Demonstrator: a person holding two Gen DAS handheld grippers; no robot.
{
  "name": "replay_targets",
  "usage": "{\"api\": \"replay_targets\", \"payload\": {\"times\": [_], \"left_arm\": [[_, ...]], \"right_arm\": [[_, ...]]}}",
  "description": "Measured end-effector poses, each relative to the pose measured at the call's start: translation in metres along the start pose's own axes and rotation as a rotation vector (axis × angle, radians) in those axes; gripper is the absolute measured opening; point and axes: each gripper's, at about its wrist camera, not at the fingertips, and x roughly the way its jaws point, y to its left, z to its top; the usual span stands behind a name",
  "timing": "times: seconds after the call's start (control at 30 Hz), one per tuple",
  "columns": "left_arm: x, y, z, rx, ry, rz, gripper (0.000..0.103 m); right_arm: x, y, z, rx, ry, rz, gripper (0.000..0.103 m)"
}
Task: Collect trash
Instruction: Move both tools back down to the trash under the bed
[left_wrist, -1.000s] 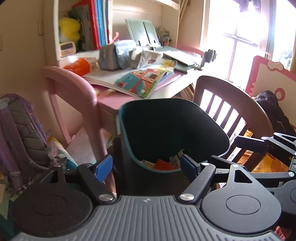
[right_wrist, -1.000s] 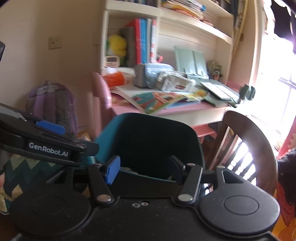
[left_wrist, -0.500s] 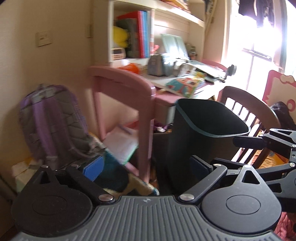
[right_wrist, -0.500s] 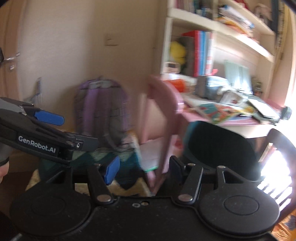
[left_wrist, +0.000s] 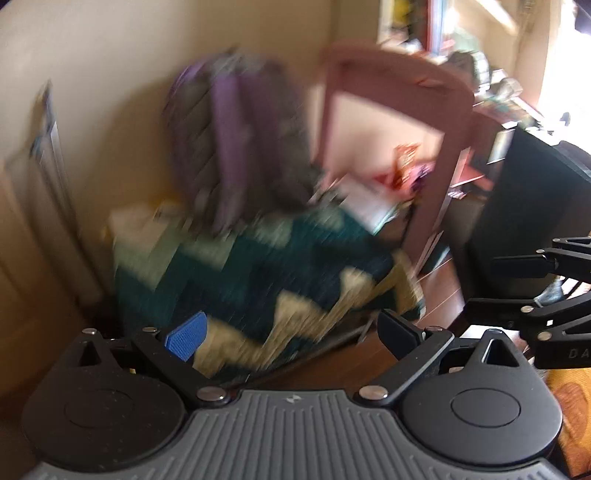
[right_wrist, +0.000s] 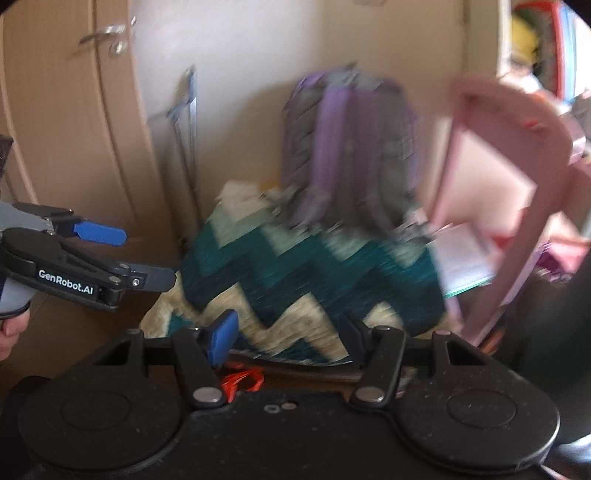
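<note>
The left gripper (left_wrist: 291, 334) is held wide apart and empty, its jaws just opened, above the zigzag blanket (left_wrist: 258, 269). The right gripper (right_wrist: 288, 334) is spread and empty too, near the blanket, with a bit of red trash (right_wrist: 242, 380) seen just below it.

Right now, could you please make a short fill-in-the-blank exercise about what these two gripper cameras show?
1. The backpack leaning on the wall is mostly ____ in colour.
2. The zigzag blanket lies ____ the backpack.
3. The left gripper holds ____ between its open jaws.
4. The frame of the desk is ____.

Missing words: purple; below; nothing; pink
</note>
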Motion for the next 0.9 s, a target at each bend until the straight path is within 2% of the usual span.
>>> {"api": "replay_targets", "payload": {"times": [0.1,0.33,0.6,0.73,0.83,0.9], "left_arm": [[0.029,0.04,-0.029,-0.029,0.045,0.059,0.1],[0.104,0.114,-0.093,0.036,0.156,0.093,0.1],[0.201,0.174,-0.179,0.036,0.389,-0.011,0.099],[0.246,0.187,-0.226,0.045,0.465,-0.054,0.099],[0.279,0.191,-0.259,0.038,0.513,-0.051,0.099],[0.3,0.191,-0.281,0.044,0.53,-0.037,0.099]], "right_arm": [[0.051,0.017,-0.009,0.004,0.062,0.032,0.059],[0.161,0.046,-0.039,0.078,0.208,0.11,0.059],[0.292,0.077,-0.087,0.101,0.395,0.142,0.059],[0.354,0.086,-0.112,0.142,0.473,0.154,0.059],[0.396,0.092,-0.127,0.161,0.523,0.163,0.059],[0.421,0.1,-0.137,0.125,0.553,0.163,0.059]]}}
